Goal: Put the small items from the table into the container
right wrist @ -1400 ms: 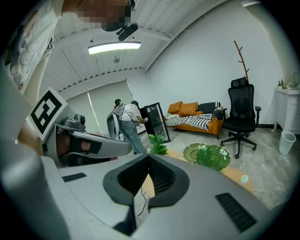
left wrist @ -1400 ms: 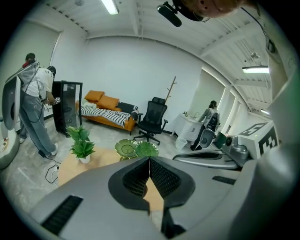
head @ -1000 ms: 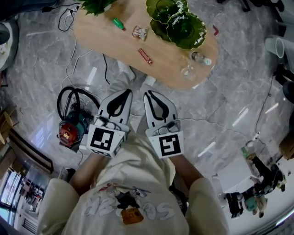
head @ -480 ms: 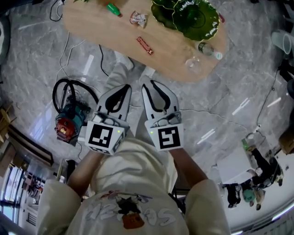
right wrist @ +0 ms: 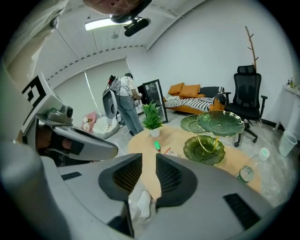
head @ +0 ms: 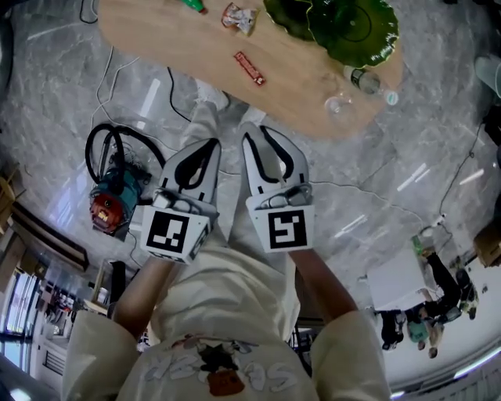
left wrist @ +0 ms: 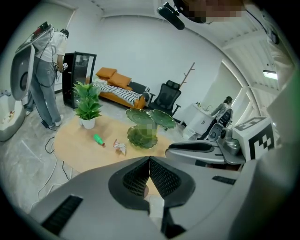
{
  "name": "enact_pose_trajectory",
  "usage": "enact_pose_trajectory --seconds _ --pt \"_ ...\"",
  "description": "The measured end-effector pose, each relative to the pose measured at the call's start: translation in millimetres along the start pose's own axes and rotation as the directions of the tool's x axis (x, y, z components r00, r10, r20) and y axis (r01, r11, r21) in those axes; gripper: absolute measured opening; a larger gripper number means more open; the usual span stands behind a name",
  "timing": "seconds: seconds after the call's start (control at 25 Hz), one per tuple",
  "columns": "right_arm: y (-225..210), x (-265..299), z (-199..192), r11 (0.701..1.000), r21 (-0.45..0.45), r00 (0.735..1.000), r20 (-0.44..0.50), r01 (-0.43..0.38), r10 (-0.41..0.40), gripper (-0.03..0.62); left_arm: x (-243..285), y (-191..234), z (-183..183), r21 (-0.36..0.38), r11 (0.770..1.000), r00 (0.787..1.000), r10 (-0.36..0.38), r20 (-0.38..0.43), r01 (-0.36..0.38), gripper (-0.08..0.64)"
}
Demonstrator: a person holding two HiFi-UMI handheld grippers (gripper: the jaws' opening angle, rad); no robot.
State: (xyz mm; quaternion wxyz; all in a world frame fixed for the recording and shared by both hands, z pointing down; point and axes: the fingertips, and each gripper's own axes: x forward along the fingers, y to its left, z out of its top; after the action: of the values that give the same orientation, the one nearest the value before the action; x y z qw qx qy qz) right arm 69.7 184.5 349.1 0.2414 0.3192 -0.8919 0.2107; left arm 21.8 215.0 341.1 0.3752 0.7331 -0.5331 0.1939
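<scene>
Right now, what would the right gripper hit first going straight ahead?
Likely the near edge of the wooden table. The right gripper is opening, jaws empty. Depth is unclear; maybe the floor first.

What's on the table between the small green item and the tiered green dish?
A crumpled wrapper, between small green item and tiered green dish; left gripper view.

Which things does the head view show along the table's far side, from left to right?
small green item → crumpled wrapper → green tiered dish
</scene>
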Motion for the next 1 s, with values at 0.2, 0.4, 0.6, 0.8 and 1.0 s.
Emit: enact_pose_trajectory --seconds 0.2,0.4,0.6,0.8,1.0 --pt "-9.7 18.9 -27.3 0.999 -0.031 0.999 -0.043 -0.018 0.017 0.093 24.5 5.9 -12.1 -0.001 1.000 1.000 0.022 0.006 -0.022 0.009" --pt "-21.6 35.6 -54.2 0.998 -0.056 0.997 -0.075 -0.014 0.010 0.104 47.8 10.1 -27.9 -0.035 0.999 0.999 0.032 0.013 -0.032 0.009" --pt "-30.0 54.5 -72.0 0.995 -0.095 0.996 -0.087 -0.013 0.005 0.110 59.3 17.0 -43.2 -0.052 0.998 0.999 0.044 0.016 -0.043 0.009" --pt "-35.8 69.2 -84.5 0.995 -0.101 0.996 -0.090 -0.003 -0.006 0.124 67.8 27.6 -60.6 -0.056 0.997 0.998 0.055 0.010 -0.054 0.009" --pt "-35.1 84.9 -99.9 0.995 -0.100 0.995 -0.102 0.006 -0.016 0.141 79.3 37.6 -75.7 -0.058 0.997 0.999 0.044 0.019 -0.043 0.008"
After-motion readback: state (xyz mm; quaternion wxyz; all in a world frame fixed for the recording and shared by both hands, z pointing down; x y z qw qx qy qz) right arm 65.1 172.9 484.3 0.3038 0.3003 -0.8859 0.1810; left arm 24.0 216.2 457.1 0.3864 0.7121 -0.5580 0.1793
